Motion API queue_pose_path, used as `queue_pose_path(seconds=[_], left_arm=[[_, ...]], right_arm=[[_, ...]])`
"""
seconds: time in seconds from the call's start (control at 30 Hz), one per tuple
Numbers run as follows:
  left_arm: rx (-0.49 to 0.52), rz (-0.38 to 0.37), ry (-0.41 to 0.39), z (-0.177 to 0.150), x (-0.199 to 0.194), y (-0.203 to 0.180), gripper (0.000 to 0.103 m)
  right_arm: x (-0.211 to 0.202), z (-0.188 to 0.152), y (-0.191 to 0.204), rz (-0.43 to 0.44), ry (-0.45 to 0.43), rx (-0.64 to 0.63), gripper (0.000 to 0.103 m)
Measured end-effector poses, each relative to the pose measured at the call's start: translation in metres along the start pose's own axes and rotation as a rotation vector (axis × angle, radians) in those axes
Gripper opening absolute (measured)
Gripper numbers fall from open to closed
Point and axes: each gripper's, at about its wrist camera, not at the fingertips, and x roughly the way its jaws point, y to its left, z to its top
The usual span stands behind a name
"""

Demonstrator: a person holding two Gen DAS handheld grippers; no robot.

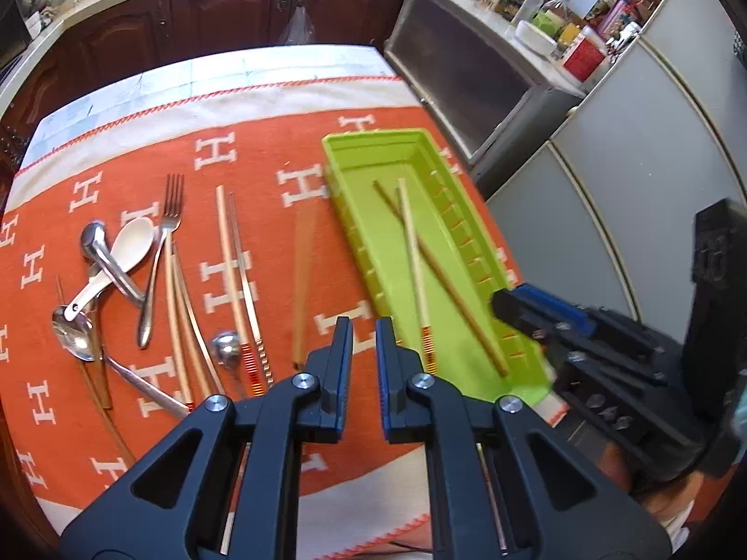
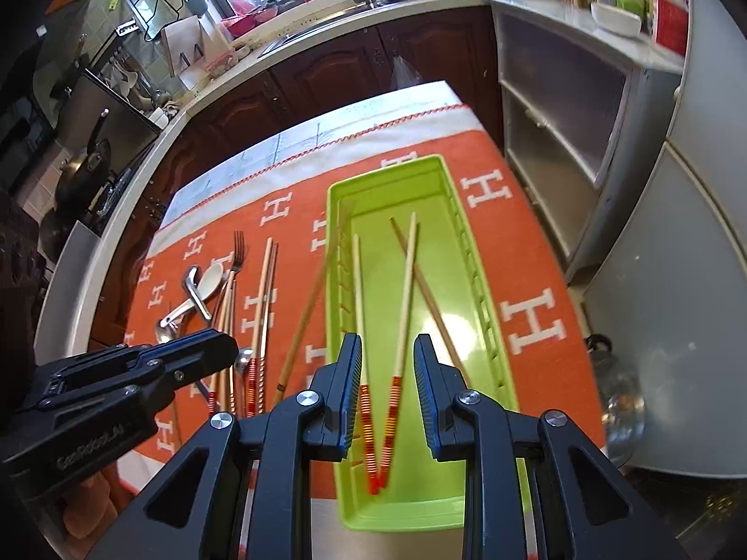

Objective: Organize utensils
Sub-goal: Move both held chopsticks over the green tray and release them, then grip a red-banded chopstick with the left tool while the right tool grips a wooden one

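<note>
The right hand-held gripper (image 2: 385, 389) is held spread over the near end of the green tray (image 2: 485, 252), nothing pinched, apparently so that the red-banded chopstick (image 2: 362, 308) beneath could be let go among the chopsticks in the tray. The left hand-held gripper (image 1: 363, 350) is likewise spread and empty, poised above the blurred brown chopstick (image 1: 302, 275) on the orange cloth (image 1: 261, 158). Forks and spoons (image 1: 112, 261) are left unsorted farther left on the table.

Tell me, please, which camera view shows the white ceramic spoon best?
The left wrist view: the white ceramic spoon appears large and sharp, its bowl clear beside the steel fork. In the right wrist view the spoon is small, distant and partly covered by a steel spoon.
</note>
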Motion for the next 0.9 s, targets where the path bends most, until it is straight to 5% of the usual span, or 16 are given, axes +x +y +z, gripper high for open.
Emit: queue_pose_path(seconds=[0.23, 0.5, 0.67, 0.9], left_arm=[[-0.040, 0.090, 0.035, -0.020, 0.016, 0.045, 0.007], [-0.038, 0.251, -0.050, -0.043, 0.003, 0.087, 0.007], [-0.018, 0.252, -0.118, -0.050, -0.009, 0.101, 0.007], [-0.089, 0.179, -0.016, -0.054, 0.010, 0.126, 0.007]], right_arm=[[0.013, -0.003, 0.025, 0.070, 0.038, -0.028, 0.023], [0.039, -0.011, 0.064, 0.133, 0.090, -0.086, 0.023], [0.058, -0.013, 0.087, 0.145, 0.120, -0.113, 0.023], [0.089, -0.013, 0.114, 0.144, 0.161, -0.135, 0.023]])
